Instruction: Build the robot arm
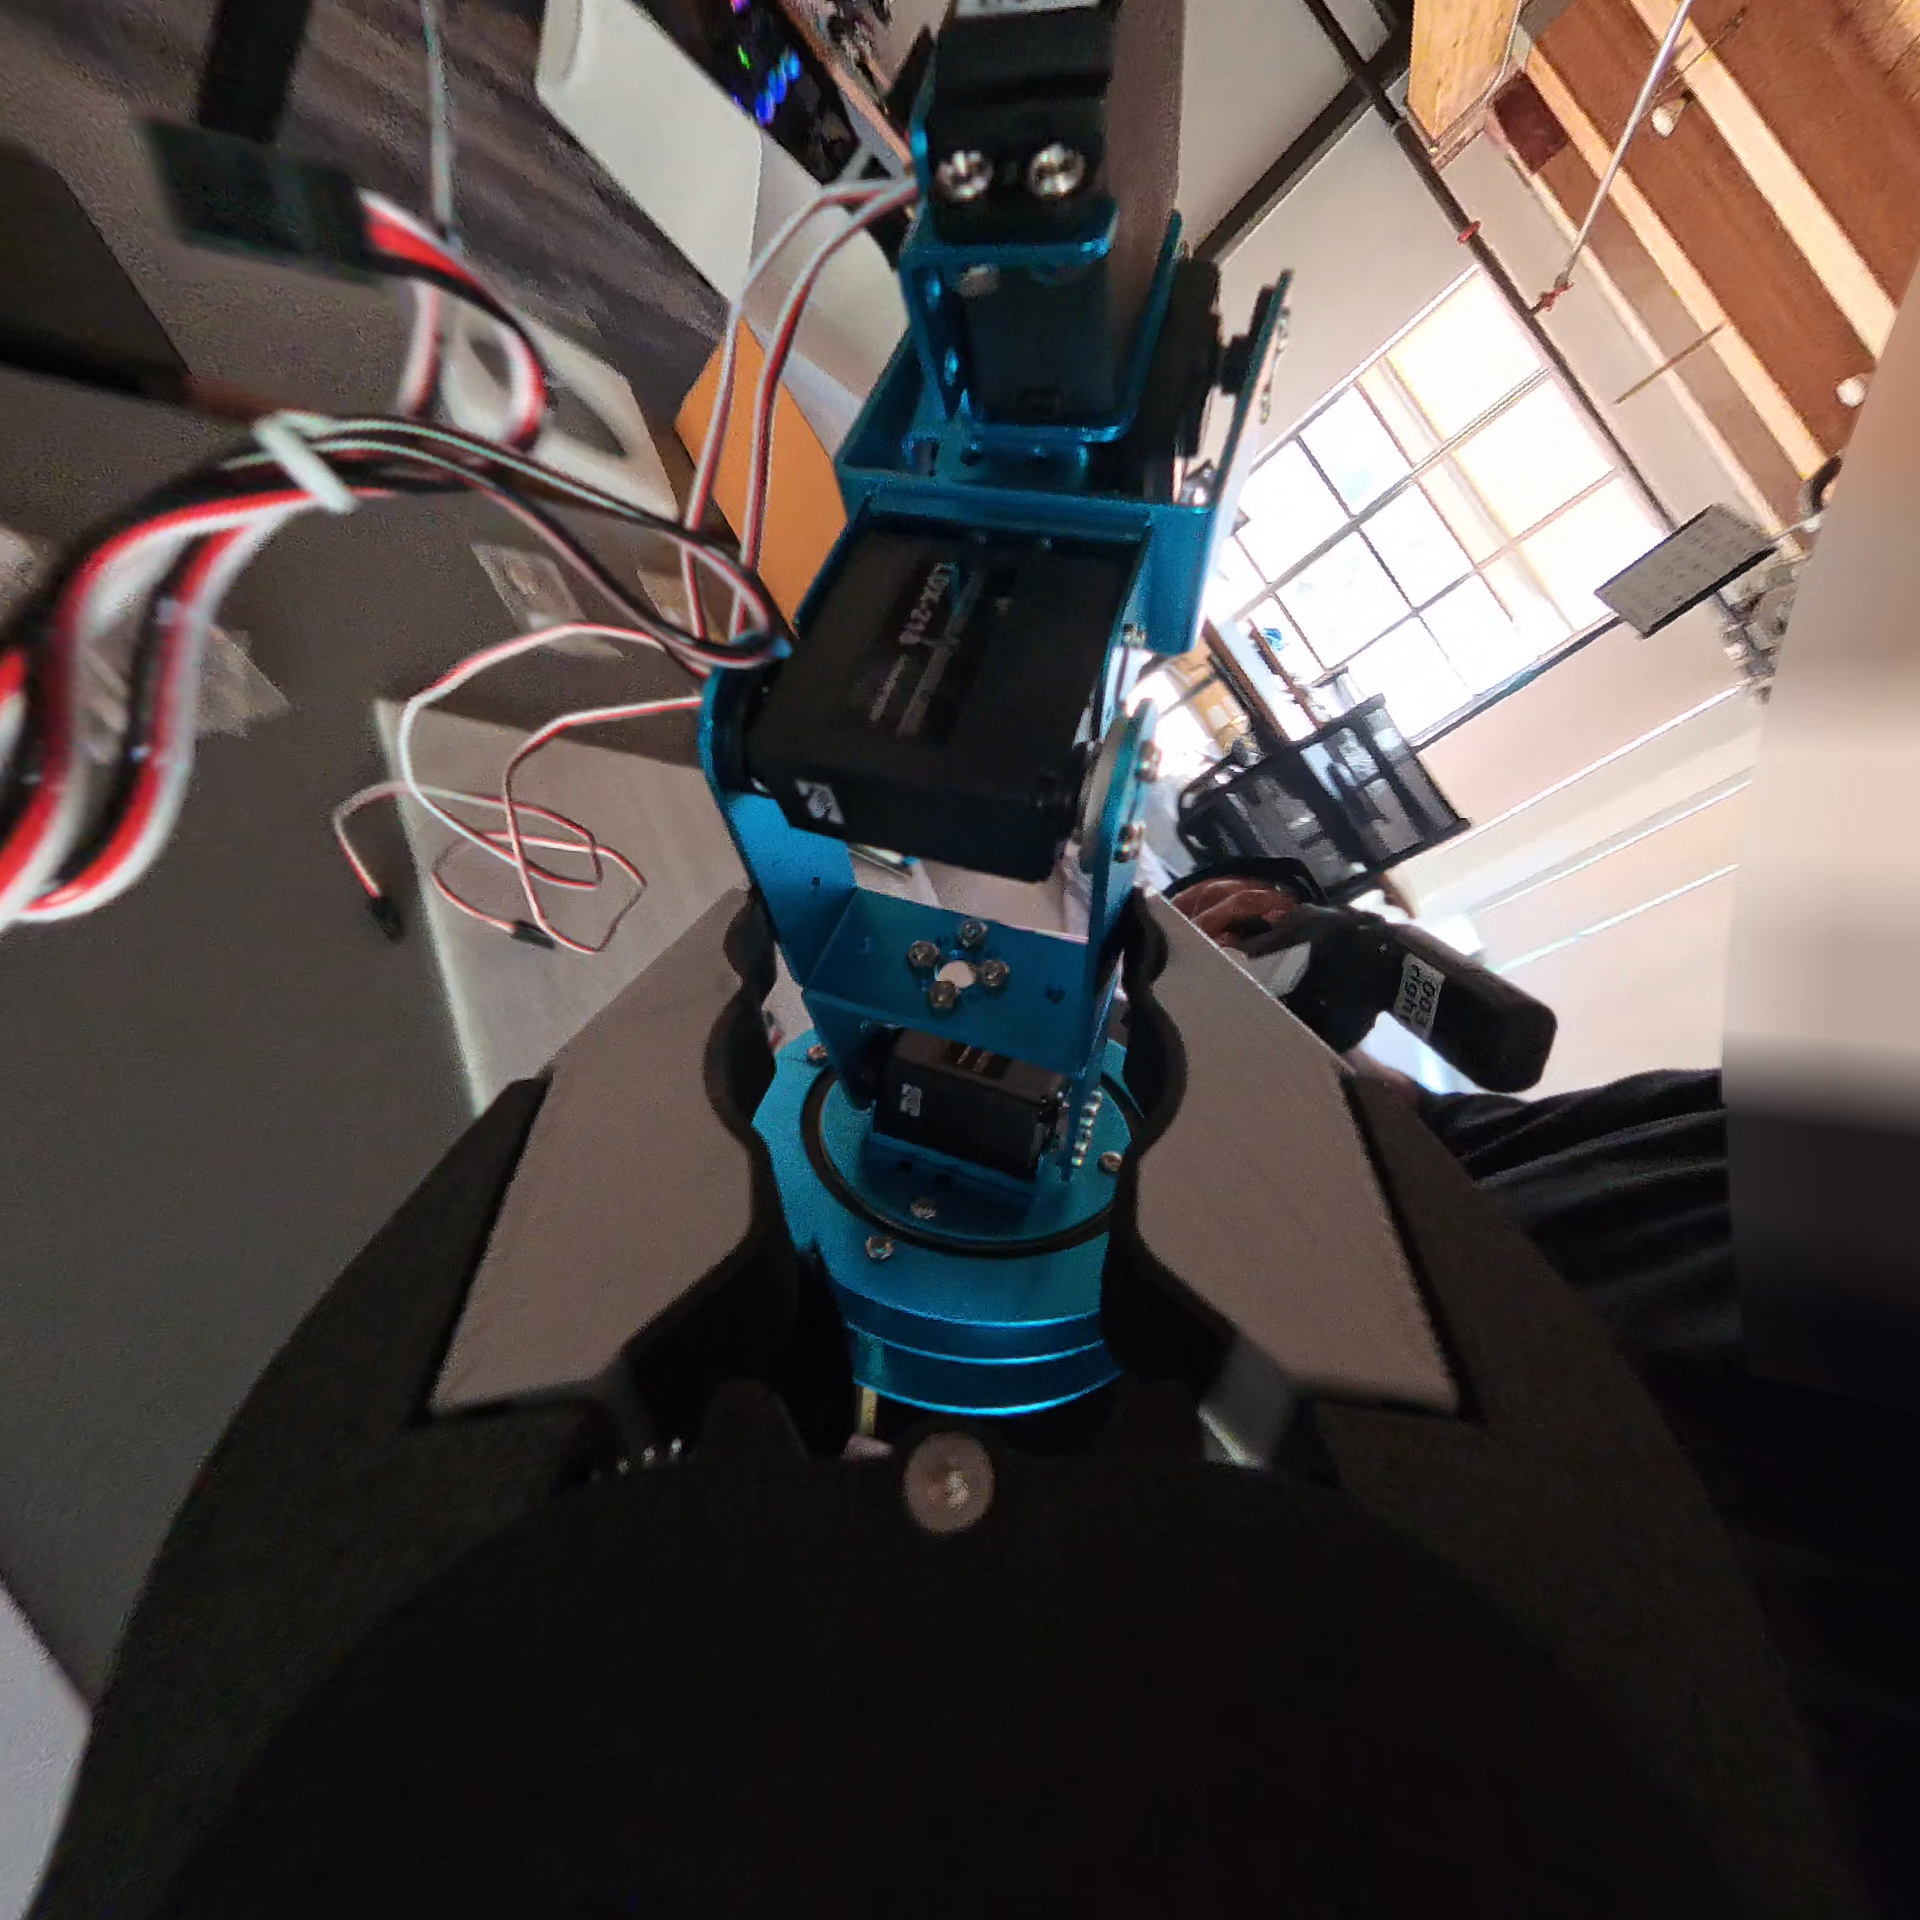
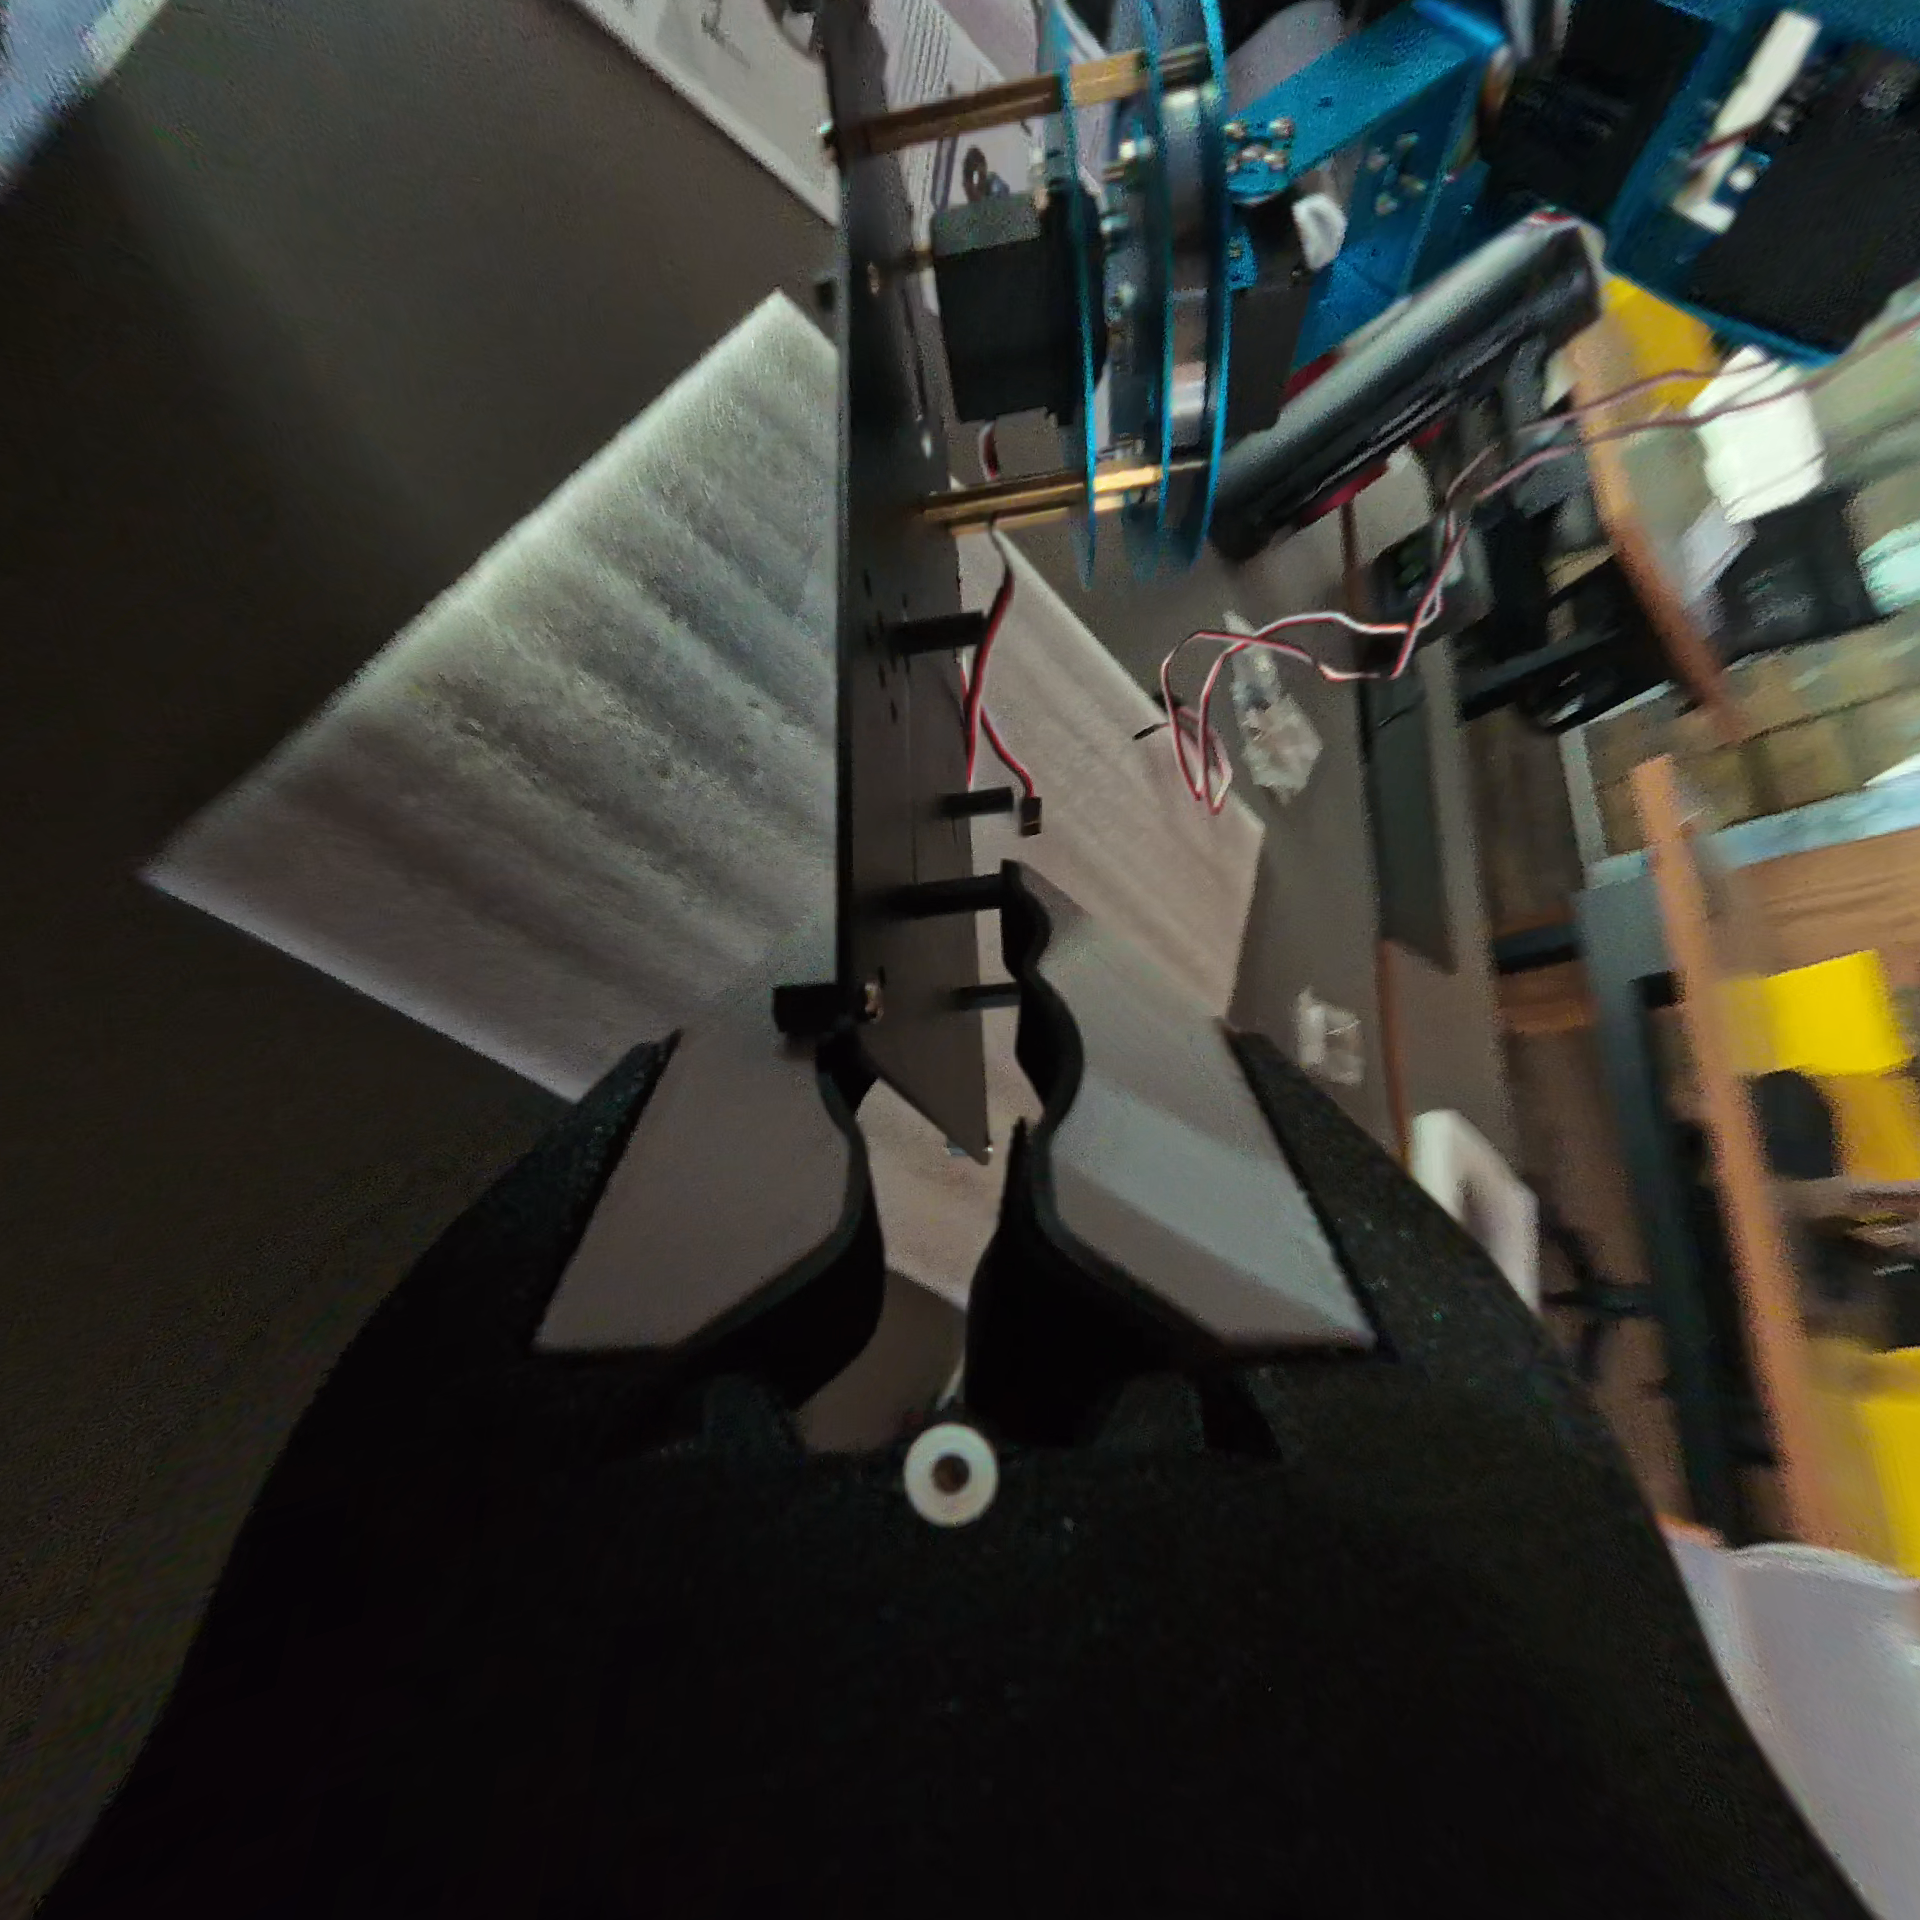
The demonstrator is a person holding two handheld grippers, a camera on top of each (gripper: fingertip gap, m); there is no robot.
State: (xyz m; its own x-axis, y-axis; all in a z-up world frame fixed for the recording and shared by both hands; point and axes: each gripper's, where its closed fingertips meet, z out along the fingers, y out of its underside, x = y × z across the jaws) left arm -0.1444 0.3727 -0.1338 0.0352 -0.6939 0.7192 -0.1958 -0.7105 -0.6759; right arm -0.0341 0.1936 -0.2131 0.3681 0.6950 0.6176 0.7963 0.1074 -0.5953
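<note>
Blue servo arm (image 1: 966, 727) clamped in left gripper (image 1: 940, 997); black base plate (image 2: 904, 831) between right gripper (image 2: 935, 1081) jaws

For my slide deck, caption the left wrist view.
Left tool grips blue servo arm near its round base; loose wires beside.

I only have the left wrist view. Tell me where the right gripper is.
Observer: The right gripper straddles the corner of a black base plate, seen nearly edge-on.
Operator: Report what that plate is fixed to.
Observer: Brass standoffs run from the plate to a stack of blue discs.
Operator: Name anything loose near the fingers.
Observer: A servo lead hangs beside the plate, its black plug unconnected, just above one fingertip.
</note>
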